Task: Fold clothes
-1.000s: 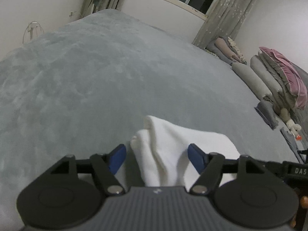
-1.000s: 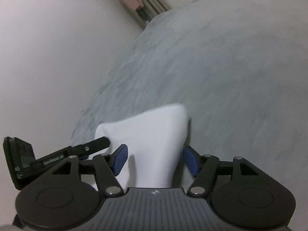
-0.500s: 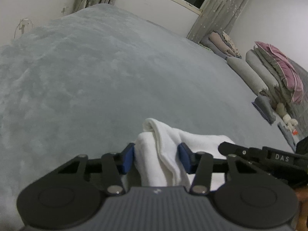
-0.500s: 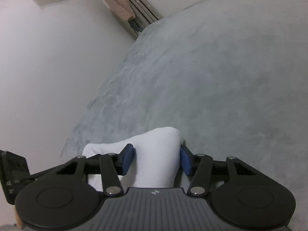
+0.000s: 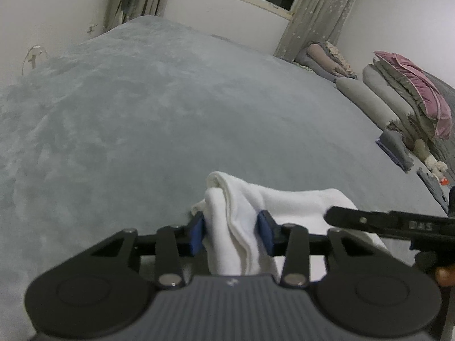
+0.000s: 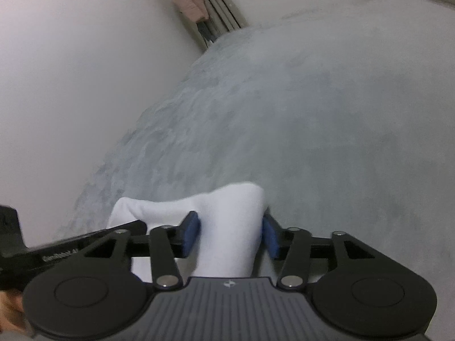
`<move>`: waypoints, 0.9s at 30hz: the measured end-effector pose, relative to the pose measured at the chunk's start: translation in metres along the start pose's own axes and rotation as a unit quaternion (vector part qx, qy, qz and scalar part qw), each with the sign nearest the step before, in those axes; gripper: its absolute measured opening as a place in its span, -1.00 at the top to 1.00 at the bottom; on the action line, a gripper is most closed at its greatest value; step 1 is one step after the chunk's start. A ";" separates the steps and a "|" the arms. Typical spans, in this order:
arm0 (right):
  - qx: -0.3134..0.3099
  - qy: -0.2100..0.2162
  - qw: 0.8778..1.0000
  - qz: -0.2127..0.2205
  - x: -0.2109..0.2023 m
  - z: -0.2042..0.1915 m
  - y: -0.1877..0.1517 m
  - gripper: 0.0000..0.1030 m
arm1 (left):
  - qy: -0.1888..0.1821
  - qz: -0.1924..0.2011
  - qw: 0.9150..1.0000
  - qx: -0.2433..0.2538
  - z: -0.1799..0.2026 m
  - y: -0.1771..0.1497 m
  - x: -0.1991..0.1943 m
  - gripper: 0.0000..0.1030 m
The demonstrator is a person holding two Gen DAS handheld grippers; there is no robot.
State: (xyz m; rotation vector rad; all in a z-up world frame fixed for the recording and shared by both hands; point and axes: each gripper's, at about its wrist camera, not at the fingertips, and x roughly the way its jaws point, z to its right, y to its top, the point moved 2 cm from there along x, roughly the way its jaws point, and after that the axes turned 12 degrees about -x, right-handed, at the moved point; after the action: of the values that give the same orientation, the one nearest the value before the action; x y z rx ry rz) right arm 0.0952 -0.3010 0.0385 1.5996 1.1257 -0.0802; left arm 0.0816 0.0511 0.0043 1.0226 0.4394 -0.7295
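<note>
A white garment (image 5: 284,201) lies bunched at the near edge of a wide grey bed (image 5: 170,108). My left gripper (image 5: 231,231) is shut on a thick fold of its left end, blue pads pressing the cloth from both sides. In the right wrist view the same white garment (image 6: 227,213) is pinched at its right end by my right gripper (image 6: 230,236), also shut on a fold. The right gripper's black body (image 5: 398,224) shows at the right of the left wrist view, and the left gripper's body (image 6: 57,253) at the left of the right wrist view.
The grey bed (image 6: 312,113) stretches far ahead to a window wall with curtains (image 5: 312,11). Folded grey and pink bedding (image 5: 403,96) is piled along the right side, with a small plush toy (image 5: 435,167) beside it. A white wall (image 6: 71,71) borders the bed's left.
Both grippers went from open around the white garment to shut on its folds. Both views have since tipped upward, showing more of the far wall.
</note>
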 end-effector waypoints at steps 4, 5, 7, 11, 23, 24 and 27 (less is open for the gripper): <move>0.007 0.018 1.000 -0.013 -0.008 0.000 -0.004 -0.21 | 0.004 -0.003 1.000 -0.009 -0.001 -0.003 -0.007 0.11; 0.006 0.021 1.000 -0.016 -0.010 -0.002 -0.005 -0.21 | 0.005 -0.004 1.000 -0.008 -0.001 -0.004 -0.009 0.11; 0.005 0.026 0.999 -0.022 -0.014 -0.007 -0.010 -0.22 | 0.003 -0.008 1.000 -0.012 -0.001 -0.006 -0.011 0.09; -0.009 0.025 0.999 -0.032 -0.020 -0.016 -0.018 -0.23 | 0.005 -0.011 1.000 -0.027 -0.004 -0.010 -0.015 0.06; -0.016 0.022 0.999 -0.047 -0.024 -0.025 -0.023 -0.24 | 0.014 -0.020 0.999 -0.031 0.000 -0.026 -0.035 -0.16; -0.017 0.023 0.998 -0.048 -0.024 -0.026 -0.024 -0.24 | 0.013 -0.022 0.999 -0.031 0.001 -0.027 -0.036 -0.27; -0.022 0.024 0.998 -0.051 -0.027 -0.028 -0.028 -0.26 | 0.017 -0.021 0.999 -0.025 0.002 -0.033 -0.040 -0.30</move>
State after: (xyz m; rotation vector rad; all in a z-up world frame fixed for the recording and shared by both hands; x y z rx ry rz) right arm 0.0477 -0.2969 0.0443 1.5122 1.2393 -0.0845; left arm 0.0304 0.0528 0.0111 0.9818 0.5079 -0.7363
